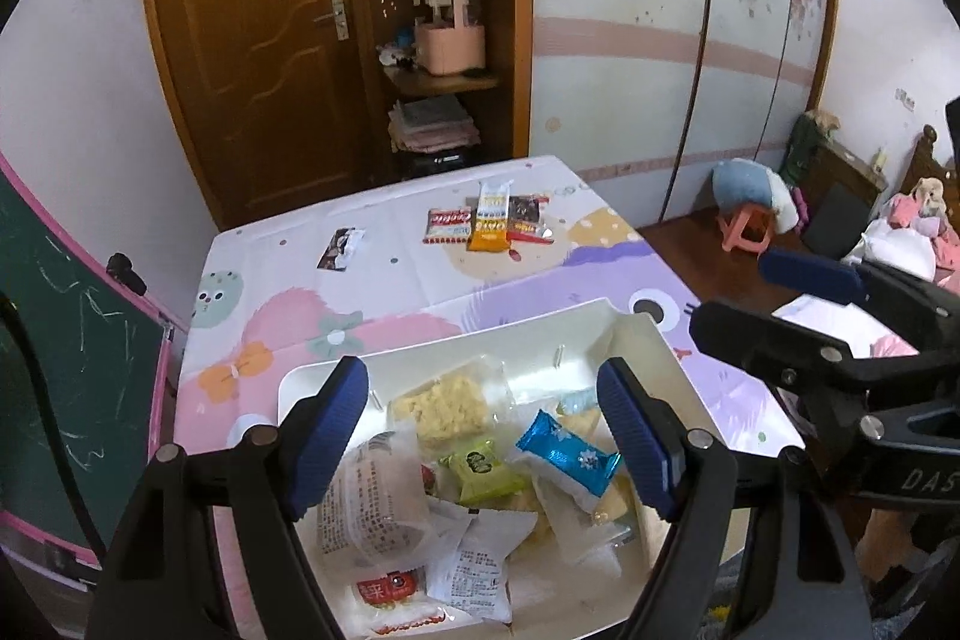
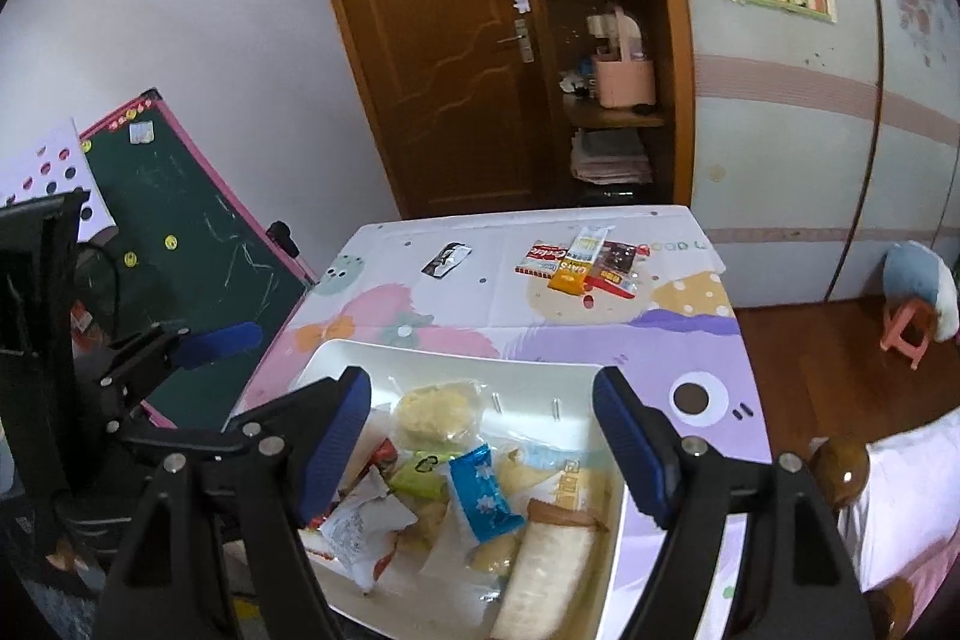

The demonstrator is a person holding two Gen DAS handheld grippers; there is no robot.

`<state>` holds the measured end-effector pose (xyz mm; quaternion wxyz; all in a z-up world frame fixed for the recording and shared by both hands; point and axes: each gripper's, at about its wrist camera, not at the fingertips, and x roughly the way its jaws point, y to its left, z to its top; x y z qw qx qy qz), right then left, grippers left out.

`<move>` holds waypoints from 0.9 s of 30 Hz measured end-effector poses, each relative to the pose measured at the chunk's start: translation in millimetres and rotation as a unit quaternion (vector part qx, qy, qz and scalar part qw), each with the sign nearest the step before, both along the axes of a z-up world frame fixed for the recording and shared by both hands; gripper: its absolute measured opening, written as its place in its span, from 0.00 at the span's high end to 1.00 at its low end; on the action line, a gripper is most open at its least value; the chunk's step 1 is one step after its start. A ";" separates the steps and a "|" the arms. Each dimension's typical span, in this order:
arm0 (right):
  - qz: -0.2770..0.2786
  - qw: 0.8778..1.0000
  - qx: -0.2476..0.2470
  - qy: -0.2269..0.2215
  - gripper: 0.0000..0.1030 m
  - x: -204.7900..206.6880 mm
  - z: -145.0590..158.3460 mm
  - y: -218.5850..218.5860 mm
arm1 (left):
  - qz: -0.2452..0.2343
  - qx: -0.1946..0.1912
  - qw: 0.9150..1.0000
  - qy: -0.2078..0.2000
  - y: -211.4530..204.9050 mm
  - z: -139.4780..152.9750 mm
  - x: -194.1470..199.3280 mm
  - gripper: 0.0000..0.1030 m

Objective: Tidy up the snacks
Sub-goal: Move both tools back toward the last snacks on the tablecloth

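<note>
While both claws hang spread and empty over the white tray (image 1: 651,340) | left claw (image 1: 483,436), right claw (image 2: 480,445) | snacks (image 1: 474,466) heaped inside tray, four packets (image 1: 489,220) beyond it on desk (image 1: 300,304) | pinch one wrapper, lift clear.

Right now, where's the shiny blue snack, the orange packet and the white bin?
shiny blue snack (image 1: 567,451), left wrist view, wrapper middle.
orange packet (image 1: 487,235), left wrist view, lower half.
white bin (image 2: 456,361), right wrist view, far rim.

The table cloth (image 1: 420,274) is white with pink, purple and yellow cartoon shapes. The tray (image 1: 576,322) is white. One snack wrapper (image 1: 567,451) is shiny blue with white snowflakes.
</note>
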<state>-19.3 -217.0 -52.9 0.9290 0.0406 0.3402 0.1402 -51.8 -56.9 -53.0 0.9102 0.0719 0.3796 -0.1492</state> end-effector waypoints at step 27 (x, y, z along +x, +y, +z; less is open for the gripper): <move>-0.037 0.996 -0.067 -0.039 0.25 106.0 71.8 -46.8 | 0.009 0.031 0.999 -0.027 -14.1 72.8 108.9 0.19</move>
